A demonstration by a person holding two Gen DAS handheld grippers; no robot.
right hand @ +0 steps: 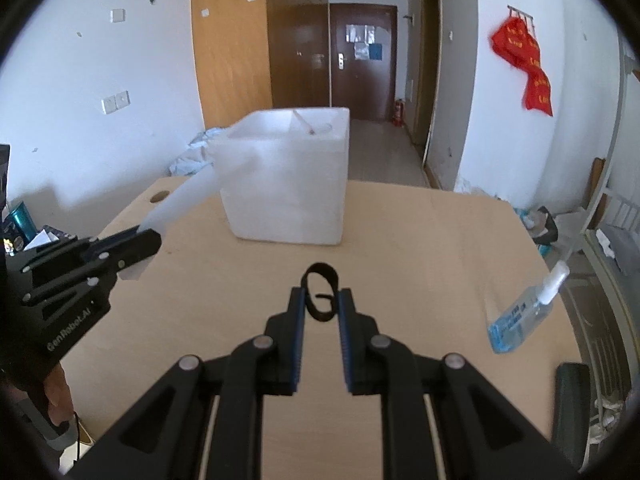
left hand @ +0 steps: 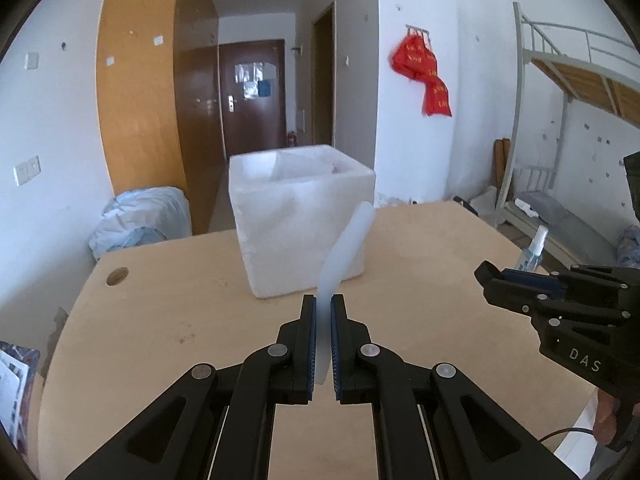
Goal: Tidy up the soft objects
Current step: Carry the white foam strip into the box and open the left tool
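The left hand-held gripper [left hand: 323, 300] pinches a white foam strip [left hand: 344, 248] — it juts forward toward the foam box [left hand: 304, 220]. The right hand-held gripper [right hand: 319, 294] pinches a black band loop [right hand: 320, 292] above the surface [right hand: 420, 248] — box ahead.

The left tongs [left hand: 323, 308] point forward above the worktop [left hand: 200, 320], fingers drawn nearly together and clamped on a pale flat strip [left hand: 344, 252] that rises past the tips. The right tongs [right hand: 322, 300] also point forward, fingers a little wider, pinching a black curled band [right hand: 320, 296] between the blue pads [right hand: 298, 340]. Each shows in the other's view, side by side and apart, with a hand [right hand: 60, 396] below the left one's body.
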